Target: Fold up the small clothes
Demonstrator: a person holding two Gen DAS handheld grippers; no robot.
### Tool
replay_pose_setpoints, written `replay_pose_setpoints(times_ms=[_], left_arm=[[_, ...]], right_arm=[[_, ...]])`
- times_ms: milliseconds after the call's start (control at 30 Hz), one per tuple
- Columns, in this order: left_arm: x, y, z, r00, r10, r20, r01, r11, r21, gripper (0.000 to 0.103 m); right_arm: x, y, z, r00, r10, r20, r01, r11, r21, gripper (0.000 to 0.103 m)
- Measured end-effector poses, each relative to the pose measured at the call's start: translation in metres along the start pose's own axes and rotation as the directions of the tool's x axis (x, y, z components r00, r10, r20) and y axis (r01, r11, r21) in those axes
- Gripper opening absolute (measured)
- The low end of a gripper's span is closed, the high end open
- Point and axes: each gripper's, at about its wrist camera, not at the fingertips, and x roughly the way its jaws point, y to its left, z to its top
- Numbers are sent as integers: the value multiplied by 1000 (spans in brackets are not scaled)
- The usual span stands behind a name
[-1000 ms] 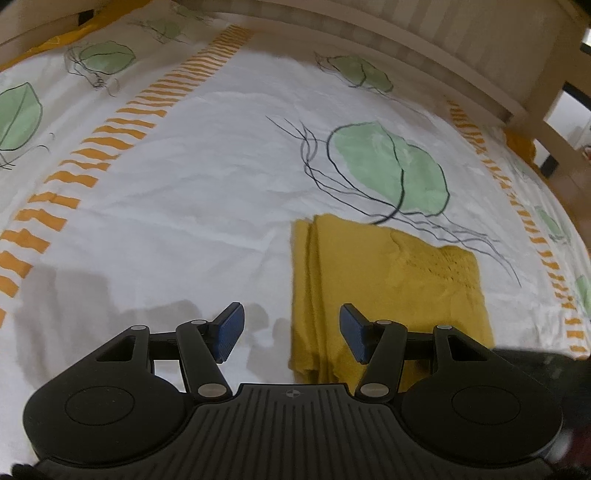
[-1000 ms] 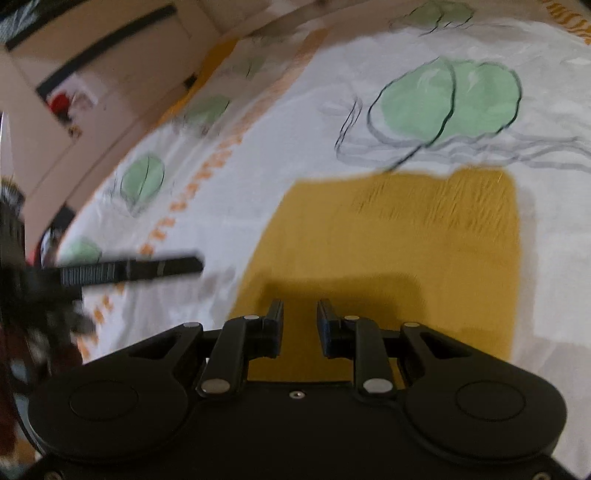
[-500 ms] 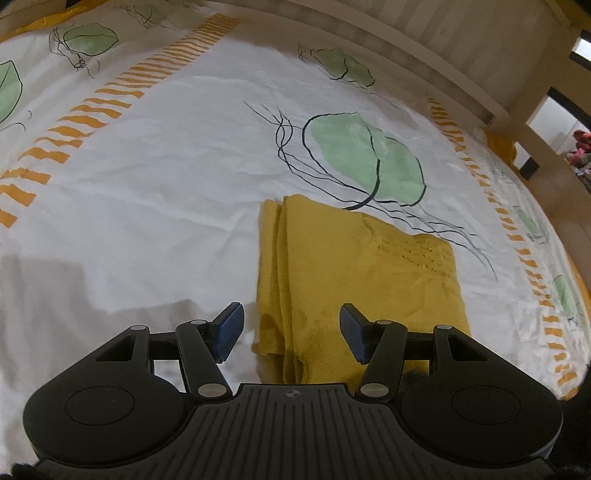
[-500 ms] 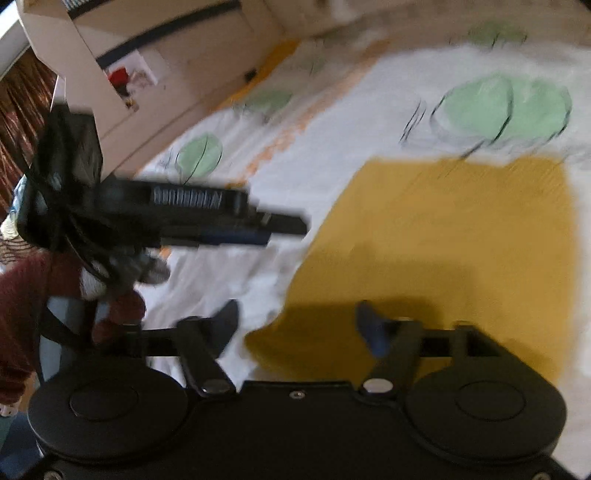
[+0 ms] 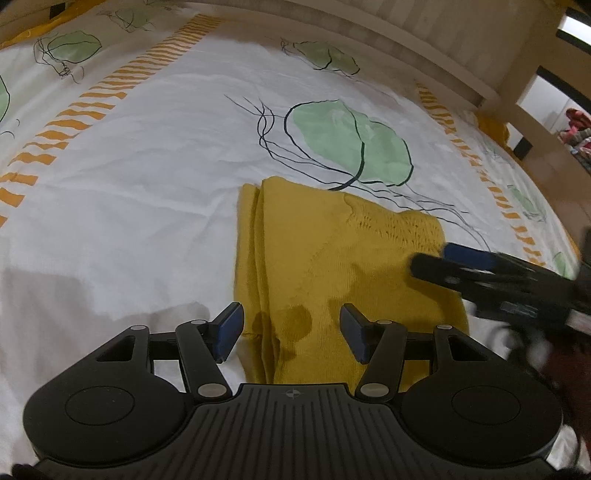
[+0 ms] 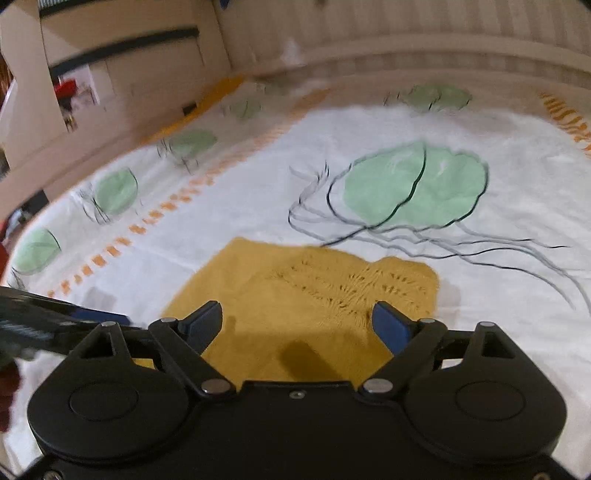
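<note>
A mustard-yellow knitted garment point(image 5: 332, 258) lies folded into a rectangle on the bed, with stacked layers along its left edge. It also shows in the right wrist view point(image 6: 306, 295). My left gripper point(image 5: 291, 328) is open and empty, hovering over the garment's near left corner. My right gripper point(image 6: 297, 325) is open and empty, above the garment's near edge. The right gripper shows blurred in the left wrist view point(image 5: 480, 273), over the garment's right side. The left gripper shows at the left edge of the right wrist view point(image 6: 55, 321).
The bed is covered by a white sheet point(image 5: 129, 184) printed with green leaves and orange dashes. A wooden bed frame point(image 5: 369, 33) runs along the far side. Beige cabinets point(image 6: 110, 74) stand beyond the bed's left side.
My right gripper has opened from nearly shut and swung to face the garment squarely. It has come into the left wrist view from the right. The left gripper stayed open, shifting slightly.
</note>
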Motion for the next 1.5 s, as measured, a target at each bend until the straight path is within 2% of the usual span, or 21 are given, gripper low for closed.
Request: replay_pose_setpoints(times_ms=[133, 200, 333, 433, 500, 600, 800, 900, 967, 1100, 1167, 1333, 1433, 1500], left_arm=[[0, 2, -1, 1000, -4, -1, 4, 1000, -9, 56], [1, 2, -1, 1000, -10, -3, 10, 1000, -11, 57], [3, 2, -3, 1000, -21, -3, 21, 1000, -22, 59], [3, 4, -7, 999, -31, -8, 31, 999, -34, 63], [4, 5, -10, 999, -41, -18, 40, 998, -48, 69], [8, 6, -17, 997, -59, -51, 56, 996, -67, 72], [18, 9, -30, 991, -70, -112, 60, 994, -89, 73], [24, 12, -31, 986, -106, -126, 90, 988, -127, 80], [29, 11, -30, 984, -130, -119, 112, 983, -144, 81], [42, 11, -26, 981, -166, -106, 146, 974, -175, 92], [44, 9, -25, 981, -170, -94, 152, 974, -169, 92], [44, 7, -25, 984, -162, -78, 148, 977, -157, 90], [41, 7, -25, 988, -135, -81, 122, 981, -150, 74], [38, 9, -25, 989, -118, -85, 104, 983, -153, 58]], right_arm=[[38, 6, 2, 996, 17, -86, -21, 999, -49, 92], [45, 15, -1, 994, 35, -99, -46, 993, -106, 98], [41, 22, 0, 993, 71, -96, -86, 984, -159, 97], [17, 10, 3, 996, 90, -24, -92, 992, -89, 95], [-3, -5, 3, 996, 82, 36, -82, 997, -10, 95], [-24, -31, 1, 995, 65, 69, -72, 993, 96, 96], [-26, -70, -17, 998, 59, 9, -59, 976, 212, 96], [-16, -79, -25, 994, 108, -21, -99, 960, 261, 96], [-7, -83, -29, 988, 151, -33, -135, 945, 298, 96], [5, -86, -31, 978, 210, 0, -197, 917, 347, 98], [11, -88, -28, 973, 230, 13, -218, 900, 377, 98], [23, -84, -22, 971, 240, 9, -226, 899, 376, 98], [23, -82, -23, 970, 242, 8, -227, 899, 375, 98], [21, -84, -24, 969, 246, 8, -231, 897, 376, 96]])
